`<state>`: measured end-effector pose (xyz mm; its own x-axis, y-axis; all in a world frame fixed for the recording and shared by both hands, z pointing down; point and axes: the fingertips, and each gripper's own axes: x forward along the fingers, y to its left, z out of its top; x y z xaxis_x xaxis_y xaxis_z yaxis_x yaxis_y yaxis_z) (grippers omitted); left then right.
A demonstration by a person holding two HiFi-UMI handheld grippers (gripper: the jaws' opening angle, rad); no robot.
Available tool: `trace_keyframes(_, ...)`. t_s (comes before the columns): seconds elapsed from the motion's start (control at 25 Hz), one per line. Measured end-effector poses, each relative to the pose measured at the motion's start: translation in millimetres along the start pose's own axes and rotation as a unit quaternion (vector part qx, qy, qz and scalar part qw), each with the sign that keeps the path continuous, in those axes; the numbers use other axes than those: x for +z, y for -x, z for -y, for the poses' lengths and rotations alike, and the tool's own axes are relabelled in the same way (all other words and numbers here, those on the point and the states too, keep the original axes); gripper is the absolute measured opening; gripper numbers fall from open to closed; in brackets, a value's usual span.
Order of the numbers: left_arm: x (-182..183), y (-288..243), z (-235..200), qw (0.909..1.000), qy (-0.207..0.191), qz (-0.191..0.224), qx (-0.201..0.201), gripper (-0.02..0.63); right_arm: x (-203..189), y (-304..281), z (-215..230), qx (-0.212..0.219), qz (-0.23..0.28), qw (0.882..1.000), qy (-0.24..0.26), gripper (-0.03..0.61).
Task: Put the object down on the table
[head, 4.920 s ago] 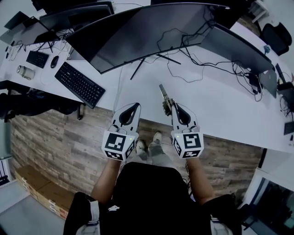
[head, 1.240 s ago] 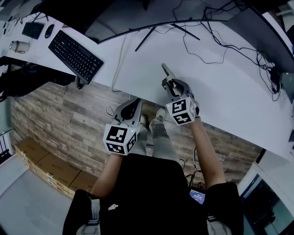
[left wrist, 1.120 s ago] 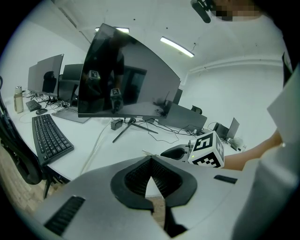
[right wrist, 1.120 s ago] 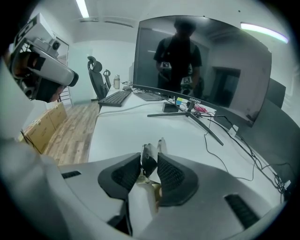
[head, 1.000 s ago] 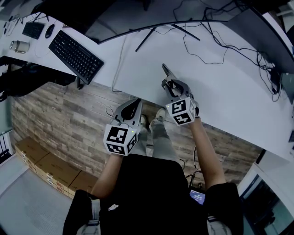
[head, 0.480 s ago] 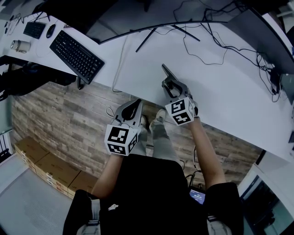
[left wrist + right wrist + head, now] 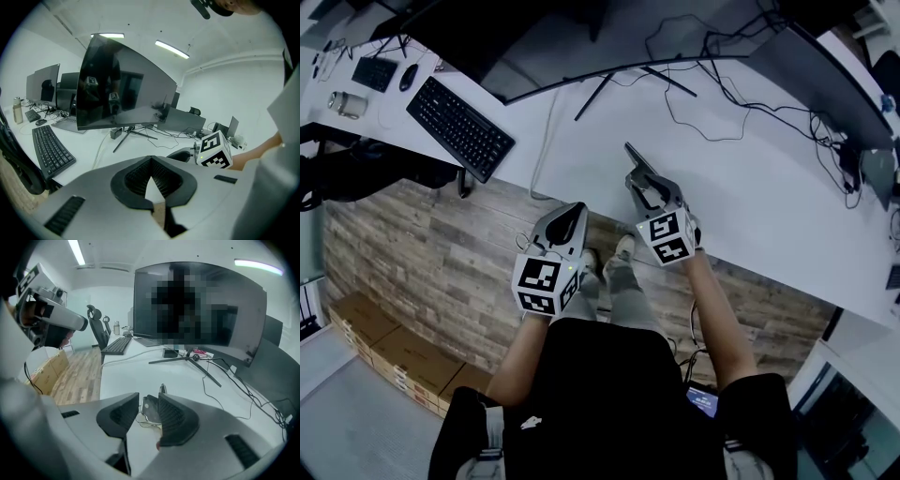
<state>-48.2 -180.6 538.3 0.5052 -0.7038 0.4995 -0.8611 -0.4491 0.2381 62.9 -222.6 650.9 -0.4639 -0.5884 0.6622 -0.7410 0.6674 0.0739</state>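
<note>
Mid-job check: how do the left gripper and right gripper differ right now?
The left gripper has jaws together, nothing between them; the right gripper has jaws apart around the dark tool. The left gripper hangs over the wood floor, off the table; the right gripper sits over the table, where the tool seems to lie. Both carry a marker cube.

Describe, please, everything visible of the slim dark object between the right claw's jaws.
The slim dark metallic object looks like a folded hand tool, with a pale rivet near one end. It seems to lie on the white table between the right claw's parted jaws, close against one jaw, clear of the other, its tip poking forward.
</note>
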Motion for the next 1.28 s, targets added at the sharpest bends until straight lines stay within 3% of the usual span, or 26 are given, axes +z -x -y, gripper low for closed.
trace_keyframes(0.72, 70.8, 28.1, 9.2, 0.9965, -0.058, 0.059, -0.015, 0.012, 71.0, 93.7, 22.9, -0.084, 0.067, 0.992, -0.066, 0.038)
trace_keyframes(1.28, 133.7, 54.2, 24.3, 0.9881, -0.096, 0.117, -0.026, 0.012, 141.1, 173.4, 43.2, -0.144, 0.159, 0.973, -0.088, 0.026)
